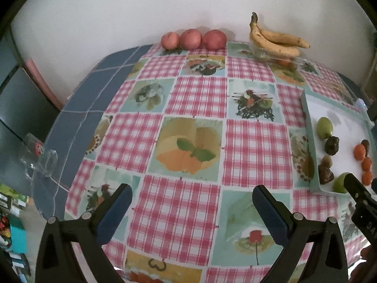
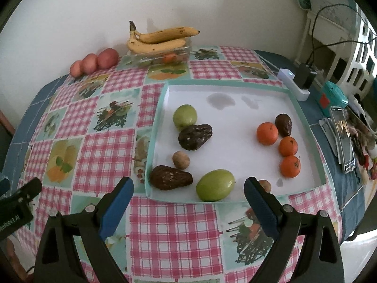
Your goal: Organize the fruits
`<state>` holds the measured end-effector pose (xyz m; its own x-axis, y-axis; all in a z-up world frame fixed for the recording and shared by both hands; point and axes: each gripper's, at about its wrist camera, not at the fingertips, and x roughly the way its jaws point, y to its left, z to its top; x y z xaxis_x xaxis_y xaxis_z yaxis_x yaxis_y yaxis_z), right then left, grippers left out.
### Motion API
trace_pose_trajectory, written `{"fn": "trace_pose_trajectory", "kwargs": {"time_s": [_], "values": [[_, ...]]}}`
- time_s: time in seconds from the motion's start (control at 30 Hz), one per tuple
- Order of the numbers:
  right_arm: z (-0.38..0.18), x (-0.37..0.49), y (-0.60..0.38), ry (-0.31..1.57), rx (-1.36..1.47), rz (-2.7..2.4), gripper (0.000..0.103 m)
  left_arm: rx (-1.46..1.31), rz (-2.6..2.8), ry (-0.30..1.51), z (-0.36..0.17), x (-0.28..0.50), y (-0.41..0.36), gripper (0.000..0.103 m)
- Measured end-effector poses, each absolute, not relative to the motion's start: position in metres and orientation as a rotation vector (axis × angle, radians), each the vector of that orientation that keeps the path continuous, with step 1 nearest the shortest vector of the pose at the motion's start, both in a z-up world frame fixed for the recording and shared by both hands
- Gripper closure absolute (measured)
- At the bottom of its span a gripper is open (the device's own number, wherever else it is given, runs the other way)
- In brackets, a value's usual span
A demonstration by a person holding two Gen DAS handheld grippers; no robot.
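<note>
My left gripper [image 1: 192,202] and right gripper [image 2: 188,195] hover with jaws spread wide, empty, before the fruit tray [image 2: 155,127] on the checked surface [image 1: 198,94].

Dim, soft light — fisheye-warped edges.

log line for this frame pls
left tool: open, empty | right tool: open, empty, short of tray | nearest: green fruit | bananas on clear container

Left view: your left claw [image 1: 192,208] camera looks across the tabletop [image 1: 198,94] toward the wall.
Right view: your right claw [image 2: 188,200] camera sits close above the tray [image 2: 304,115].
Shared: both show tray, bananas [image 1: 275,40], red fruits [image 1: 193,39].
</note>
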<state>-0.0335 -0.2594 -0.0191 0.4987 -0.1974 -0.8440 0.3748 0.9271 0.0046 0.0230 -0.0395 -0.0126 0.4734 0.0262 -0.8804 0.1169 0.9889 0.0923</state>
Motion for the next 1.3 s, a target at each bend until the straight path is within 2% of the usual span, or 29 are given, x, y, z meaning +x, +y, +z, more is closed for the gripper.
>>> {"fn": "trace_pose_trajectory", "kwargs": {"time_s": [1.3], "values": [[-0.007,-0.043,-0.244,0.958,0.180,-0.271,0.008,0.152,-0.036,1.101,-0.017,0.027,-0.036,0.000]]}}
